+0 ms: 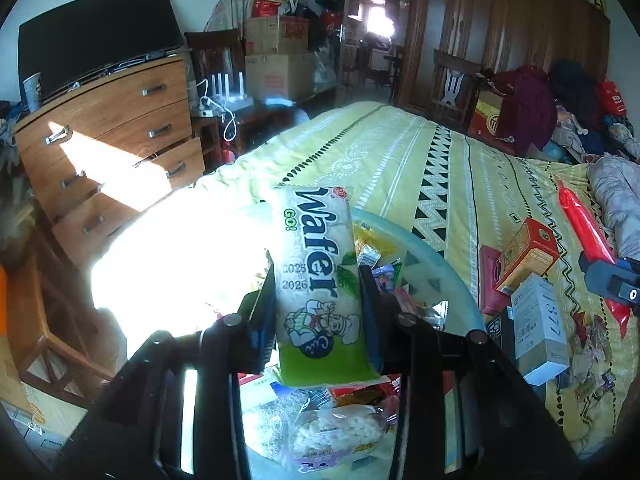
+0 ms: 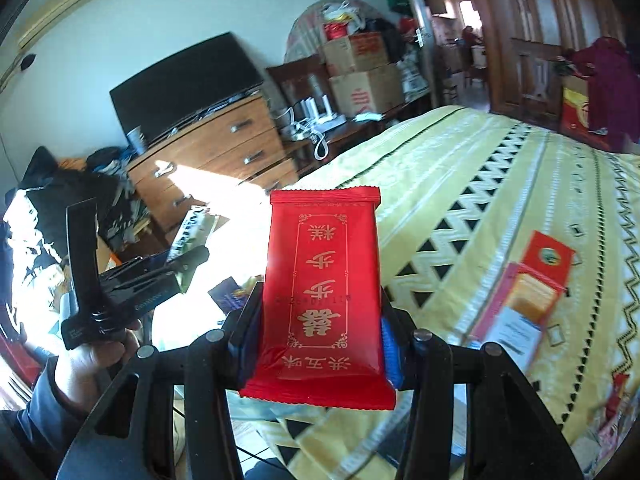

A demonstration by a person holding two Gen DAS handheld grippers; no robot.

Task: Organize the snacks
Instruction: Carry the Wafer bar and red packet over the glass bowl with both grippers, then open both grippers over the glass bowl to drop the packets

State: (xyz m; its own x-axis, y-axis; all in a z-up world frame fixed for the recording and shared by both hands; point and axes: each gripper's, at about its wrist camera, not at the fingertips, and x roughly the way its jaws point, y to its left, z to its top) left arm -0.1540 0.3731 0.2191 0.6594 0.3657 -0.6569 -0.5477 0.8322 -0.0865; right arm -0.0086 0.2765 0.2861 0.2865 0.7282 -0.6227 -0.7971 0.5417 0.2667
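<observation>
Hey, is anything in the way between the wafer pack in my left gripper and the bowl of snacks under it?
Nothing visible: the wafer pack hangs in the left gripper directly over the glass bowl.

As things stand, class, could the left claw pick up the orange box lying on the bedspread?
Probably not yet. The left claw is already shut on the wafer pack, so it has no free grip. The orange box lies uncovered off to its right, so the path looks clear once the pack is released.
</observation>
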